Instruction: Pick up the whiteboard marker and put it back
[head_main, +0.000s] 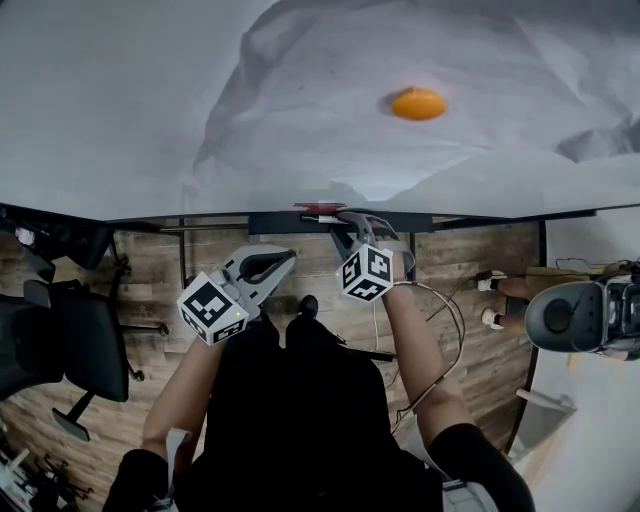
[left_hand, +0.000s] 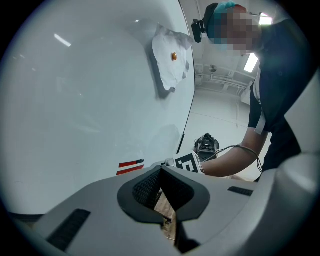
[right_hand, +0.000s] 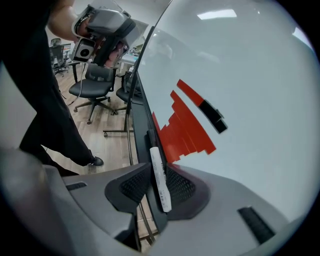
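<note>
The whiteboard marker (right_hand: 159, 172), a white barrel with a black cap, lies lengthwise between the pads of my right gripper (right_hand: 159, 189), which is shut on it. It is held right over the whiteboard's black tray (right_hand: 142, 125), cap pointing along the ledge. In the head view the right gripper (head_main: 347, 224) sits at the tray (head_main: 280, 222), and the marker itself is hidden there. My left gripper (head_main: 284, 259) hangs lower and to the left, away from the board. Its jaws (left_hand: 161, 192) meet with nothing between them.
Red and black stepped strips (right_hand: 187, 125) stick to the whiteboard just above the tray. A white sheet (head_main: 420, 150) is pinned higher up by an orange magnet (head_main: 418, 103). A black office chair (head_main: 70, 345) stands at the left, and a camera (head_main: 585, 315) at the right.
</note>
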